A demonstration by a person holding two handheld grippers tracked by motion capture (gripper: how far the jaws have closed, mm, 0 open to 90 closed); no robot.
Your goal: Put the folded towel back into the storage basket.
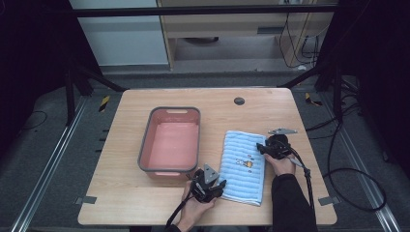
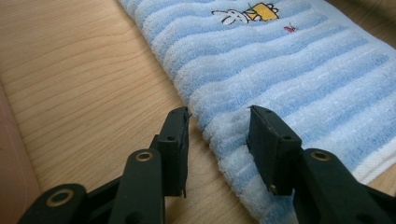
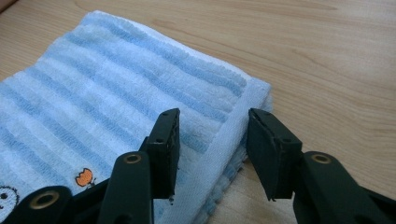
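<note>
On the wooden table (image 1: 145, 203), a folded blue striped towel (image 1: 244, 166) lies near the right front corner beside a pink basin (image 1: 170, 142), its edges straddled by the half-open, not yet gripping left gripper (image 1: 216, 186) and right gripper (image 1: 261, 147), which likely need to pinch next.

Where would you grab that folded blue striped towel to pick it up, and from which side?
Judging by how it lies, take the towel by its long side edges, one gripper per side. It lies flat and folded, so the stacked layers at each edge give something to pinch. The left gripper and right gripper already straddle those edges, jaws not yet pressing.
</note>
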